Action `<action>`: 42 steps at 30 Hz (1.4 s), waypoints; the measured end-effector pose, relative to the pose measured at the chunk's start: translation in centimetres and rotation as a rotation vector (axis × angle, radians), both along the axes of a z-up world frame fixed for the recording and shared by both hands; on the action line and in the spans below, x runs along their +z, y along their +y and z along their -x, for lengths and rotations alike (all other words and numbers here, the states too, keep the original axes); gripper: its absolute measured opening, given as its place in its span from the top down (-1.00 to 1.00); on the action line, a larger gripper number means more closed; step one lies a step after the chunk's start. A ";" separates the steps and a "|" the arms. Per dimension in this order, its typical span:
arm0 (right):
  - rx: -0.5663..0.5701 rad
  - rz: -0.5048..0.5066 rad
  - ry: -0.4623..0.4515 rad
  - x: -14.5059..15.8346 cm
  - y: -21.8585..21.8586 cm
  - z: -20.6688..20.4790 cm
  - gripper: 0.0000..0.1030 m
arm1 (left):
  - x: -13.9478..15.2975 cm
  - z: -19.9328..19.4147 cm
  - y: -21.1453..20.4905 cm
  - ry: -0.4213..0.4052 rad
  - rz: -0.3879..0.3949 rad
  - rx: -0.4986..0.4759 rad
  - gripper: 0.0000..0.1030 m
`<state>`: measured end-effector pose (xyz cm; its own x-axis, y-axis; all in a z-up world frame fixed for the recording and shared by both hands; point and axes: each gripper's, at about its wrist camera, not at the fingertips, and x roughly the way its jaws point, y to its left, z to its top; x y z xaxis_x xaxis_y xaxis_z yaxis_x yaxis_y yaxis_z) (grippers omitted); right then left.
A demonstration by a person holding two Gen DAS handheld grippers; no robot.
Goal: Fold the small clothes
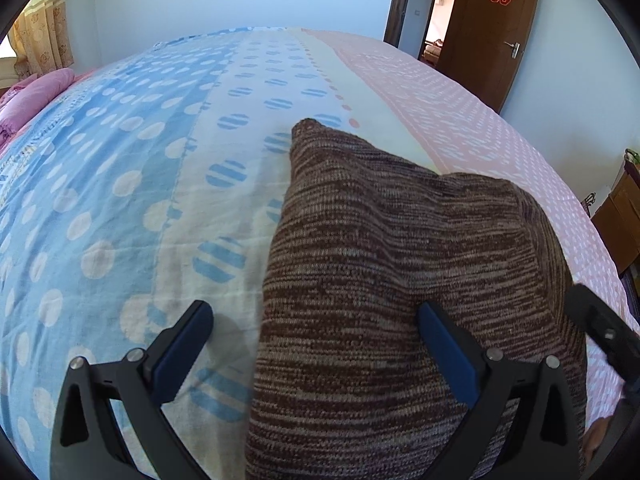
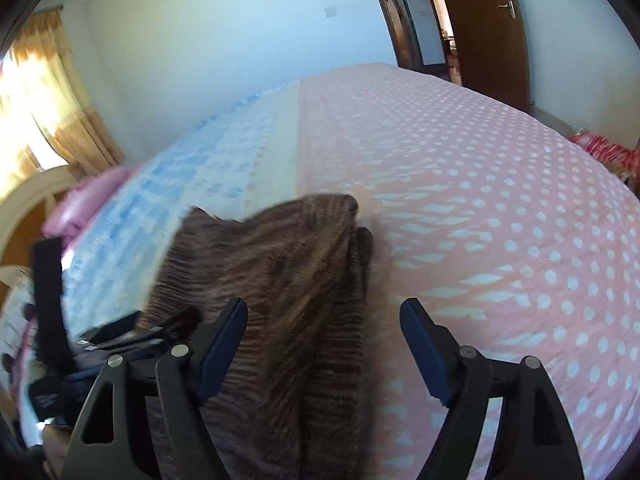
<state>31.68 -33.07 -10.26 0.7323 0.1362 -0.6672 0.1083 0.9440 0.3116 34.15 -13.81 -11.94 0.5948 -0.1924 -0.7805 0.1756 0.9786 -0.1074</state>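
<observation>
Evidently mid-fold: brown knit garment [image 1: 400, 280] lies doubled on the bed [image 1: 120, 200], between the wide jaws of both the left tool [image 1: 316, 344] and right tool [image 2: 324, 340] (neither gripping). Next: regrasp an edge, fold again.

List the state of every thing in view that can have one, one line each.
Brown knit garment: folded over, lying on the bed.
Left gripper: jaws open, astride the garment's left edge.
Right gripper: jaws open, garment's right edge between them.
Door: open.
Curtain: drawn, sunlit.
</observation>
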 end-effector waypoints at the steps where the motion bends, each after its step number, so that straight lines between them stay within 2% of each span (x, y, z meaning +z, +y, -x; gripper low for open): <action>1: 0.006 0.002 0.036 -0.7 0.1 -0.5 -0.54 | 0.0 0.0 0.0 0.001 0.004 -0.002 -1.00; 2: 0.009 -0.003 0.068 -1.4 0.1 -1.0 -0.56 | 0.0 -0.1 0.0 0.002 0.008 -0.003 -1.00; 5: 0.022 -0.052 0.045 -1.5 -0.3 -1.0 -0.56 | 0.0 0.0 -0.2 -0.006 0.000 -0.006 -1.00; 8: 0.037 -0.047 0.051 -1.7 -0.1 -1.3 -0.57 | 0.0 0.2 -0.5 -0.010 0.008 -0.036 -0.98; 10: 0.065 -0.049 0.052 -1.8 0.1 -1.7 -0.56 | 0.0 0.3 -0.6 -0.010 0.039 -0.080 -0.76; 12: 0.082 -0.056 0.048 -1.7 0.5 -1.9 -0.28 | 0.1 0.4 -0.7 -0.011 0.070 -0.126 -0.62; 13: 0.104 -0.096 0.042 -1.7 0.4 -1.9 0.04 | 0.1 0.4 -0.6 -0.010 0.077 -0.131 -0.58; 14: 0.120 -0.153 0.043 -1.9 0.2 -1.9 0.26 | 0.1 0.4 -0.5 -0.009 0.091 -0.135 -0.56; 15: 0.124 -0.197 0.047 -2.0 0.1 -2.1 0.28 | 0.1 0.4 -0.4 -0.006 0.107 -0.138 -0.50; 19: 0.110 -0.245 0.038 -2.4 -0.3 -2.1 0.29 | 0.1 0.6 0.2 -0.008 0.162 -0.142 -0.38; 28: 0.092 -0.298 0.037 -3.0 -1.2 -2.0 0.16 | 0.0 0.4 -0.2 0.007 0.169 -0.150 -0.50; 30: 0.098 -0.267 0.036 -2.9 -0.8 -2.0 0.17 | 0.0 0.3 -0.1 0.004 0.173 -0.149 -0.45; 32: 0.110 -0.201 0.032 -2.4 0.0 -1.8 0.37 | 0.1 0.5 0.0 -0.011 0.169 -0.137 -0.26; 34: 0.114 -0.119 0.012 -1.6 1.1 -1.5 0.50 | 0.2 0.6 0.2 -0.026 0.180 -0.139 0.06; 37: 0.086 0.007 -0.028 -0.5 2.7 -0.6 0.61 | 0.4 0.7 0.1 -0.040 0.179 -0.146 0.18; 40: 0.069 0.127 -0.088 1.2 4.8 0.9 0.63 | 0.7 1.1 -0.1 -0.056 0.158 -0.155 0.28; 42: 0.054 0.146 -0.115 2.2 5.6 2.1 0.63 | 1.2 1.6 0.2 -0.066 0.166 -0.163 0.34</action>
<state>29.63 -27.42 -8.01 0.7988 0.0852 -0.5955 0.0277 0.9837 0.1779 32.50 -13.66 -10.78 0.5940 -0.4122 -0.6908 0.3414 0.9068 -0.2474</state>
